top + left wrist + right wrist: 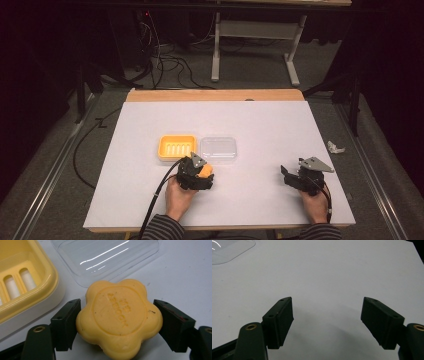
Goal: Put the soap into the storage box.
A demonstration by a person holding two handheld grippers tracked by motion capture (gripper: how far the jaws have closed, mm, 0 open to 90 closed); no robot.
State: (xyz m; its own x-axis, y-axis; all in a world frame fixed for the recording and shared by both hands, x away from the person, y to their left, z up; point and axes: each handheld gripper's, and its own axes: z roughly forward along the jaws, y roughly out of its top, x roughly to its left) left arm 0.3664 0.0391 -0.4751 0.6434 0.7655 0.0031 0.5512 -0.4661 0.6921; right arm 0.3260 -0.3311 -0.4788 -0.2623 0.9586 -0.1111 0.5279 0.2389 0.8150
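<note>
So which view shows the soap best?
The left gripper view: the flower-shaped soap is close up between the left claw's jaws, its stamped lettering visible. In the high view the soap is a small orange patch at that claw.

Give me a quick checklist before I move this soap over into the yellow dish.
1. Soap sits between the left gripper jaws: ok.
2. Both jaws pressing on the soap: cannot tell; the left gripper view shows the jaws at its sides, but firm contact is unclear.
3. Yellow soap dish empty and open: ok.
4. Clear lid off the dish, lying beside it: ok.
5. Right gripper open, holding nothing, away from the dish: ok.
6. White table bare between soap and dish: ok.
</note>
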